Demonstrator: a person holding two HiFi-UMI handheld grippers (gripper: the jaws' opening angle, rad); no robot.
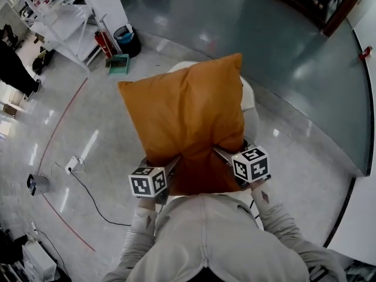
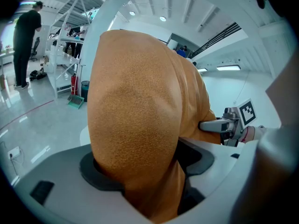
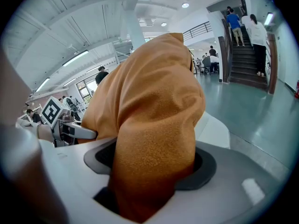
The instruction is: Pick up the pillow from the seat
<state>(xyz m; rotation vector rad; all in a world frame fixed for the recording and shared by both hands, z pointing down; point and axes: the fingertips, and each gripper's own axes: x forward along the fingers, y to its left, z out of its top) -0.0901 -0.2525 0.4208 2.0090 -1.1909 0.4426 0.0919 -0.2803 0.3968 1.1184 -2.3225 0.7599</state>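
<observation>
Head view: left hand-held gripper [image 1: 172, 163] and right hand-held gripper [image 1: 221, 152] clamp the plump orange pillow [image 1: 185, 104].

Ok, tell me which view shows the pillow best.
The head view: the whole orange pillow shows there. The left gripper view and right gripper view each show only a bulge of fabric clamped in the jaws.

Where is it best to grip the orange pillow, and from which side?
Grip the pillow by its near edge, one corner per gripper, from the person's side, as the left gripper and right gripper do. It is wide and soft, so corners bunch between the jaws.
</observation>
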